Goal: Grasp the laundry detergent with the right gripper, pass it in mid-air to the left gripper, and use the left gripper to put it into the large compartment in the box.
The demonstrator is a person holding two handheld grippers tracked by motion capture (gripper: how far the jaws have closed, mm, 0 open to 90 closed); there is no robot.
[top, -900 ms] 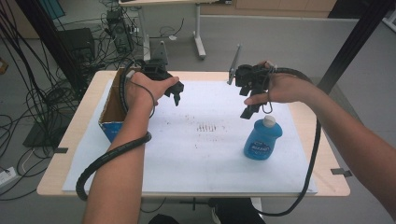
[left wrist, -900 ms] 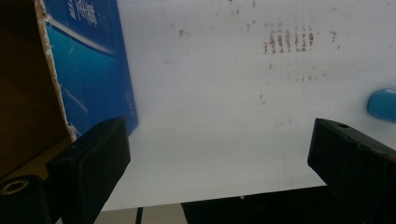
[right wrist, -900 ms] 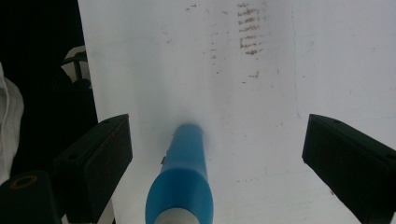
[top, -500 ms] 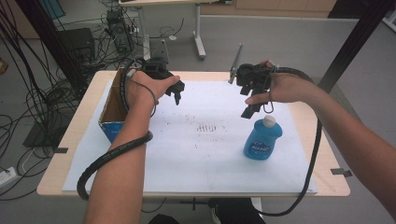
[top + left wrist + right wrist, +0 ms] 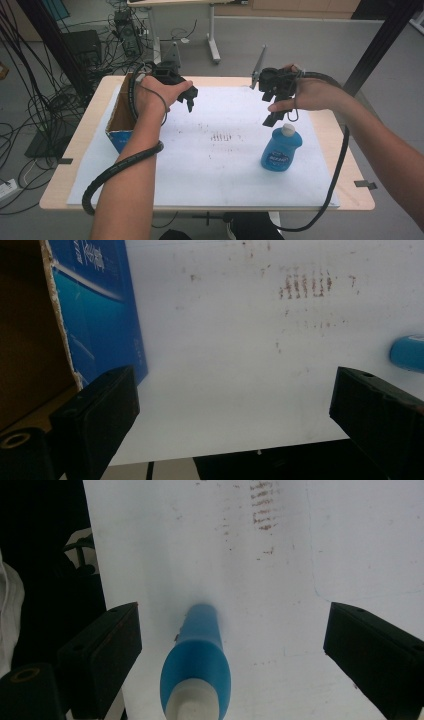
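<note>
Your right hand-held gripper (image 5: 276,116) hovers wide open and empty just above the upright blue bottle (image 5: 281,148) on the worktop's (image 5: 225,165) right, while your left hand-held gripper (image 5: 190,102) gapes empty beside the cardboard box (image 5: 120,117).

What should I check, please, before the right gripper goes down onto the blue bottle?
1. Right gripper open: ok, nothing between its fingers.
2. Blue bottle upright on the white sheet: ok.
3. Bottle under the gripper: ok, though its white cap sits nearer one finger.
4. Cap shut: cannot tell.
5. Left gripper open and apart from the bottle: ok.
6. Cardboard box out of the way: ok, at the sheet's left edge.
</note>
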